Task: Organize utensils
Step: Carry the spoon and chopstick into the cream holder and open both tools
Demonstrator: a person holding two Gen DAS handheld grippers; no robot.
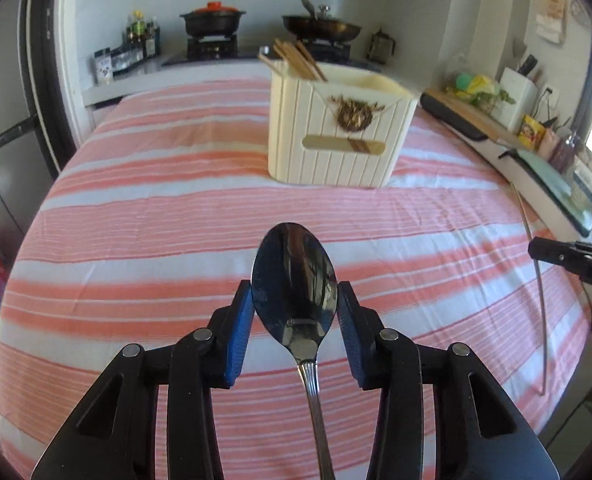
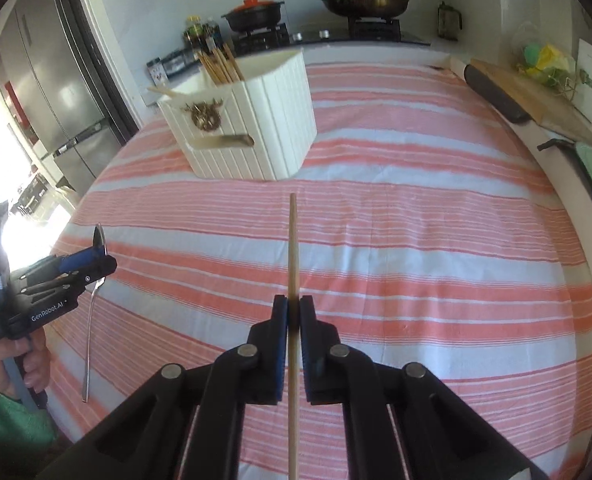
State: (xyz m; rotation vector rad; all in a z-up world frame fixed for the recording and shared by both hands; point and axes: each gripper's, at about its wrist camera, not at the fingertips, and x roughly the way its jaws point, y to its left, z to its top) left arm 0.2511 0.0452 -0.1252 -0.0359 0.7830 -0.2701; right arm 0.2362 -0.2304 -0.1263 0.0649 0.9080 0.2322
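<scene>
With its blue pads pressed against the two edges of the bowl of one metal spoon [image 1: 295,292], the left gripper [image 1: 295,304] sits at the lower centre of the left wrist view, the spoon handle running down out of frame, while the right gripper [image 2: 293,312] at the lower centre of its own view is clamped on one wooden chopstick [image 2: 293,248] that points up the frame. Beyond both lies open striped cloth [image 2: 416,240], bare up to one white ribbed utensil holder [image 1: 328,136] in the upper centre, which holds a bundle of chopsticks [image 1: 296,60] too overlapped to count. The cloth's right edge meets a counter [image 1: 496,152] in the upper right.
</scene>
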